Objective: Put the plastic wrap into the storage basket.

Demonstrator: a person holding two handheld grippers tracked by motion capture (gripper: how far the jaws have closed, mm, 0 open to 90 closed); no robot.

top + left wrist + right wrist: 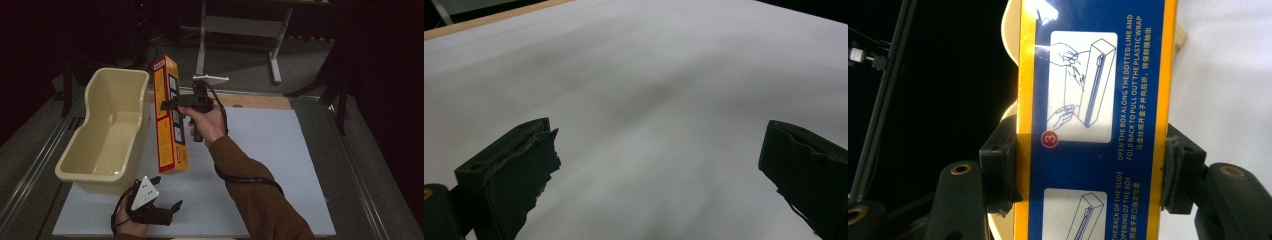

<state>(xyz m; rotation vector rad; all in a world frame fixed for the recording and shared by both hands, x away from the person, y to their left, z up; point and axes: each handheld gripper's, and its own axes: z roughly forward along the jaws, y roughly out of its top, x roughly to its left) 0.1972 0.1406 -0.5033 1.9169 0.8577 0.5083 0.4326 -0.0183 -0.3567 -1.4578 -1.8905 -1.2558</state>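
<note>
Right gripper (165, 104) clamping plastic-wrap box (1093, 120), "PULL OUT THE PLASTIC WRAP"; brand seemingly unreadable; left gripper (167, 192) released

Box (171, 117) upright on table (280, 165), tub (107, 132) just left

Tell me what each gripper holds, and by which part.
The right gripper clamps the wrap box across its narrow sides, in its upper half. The left gripper holds nothing; its jaws stand open over the table.

Brown sleeve (260, 200), 2 black hand-held grippers, grey 3-cornered plates, black cable.
</note>
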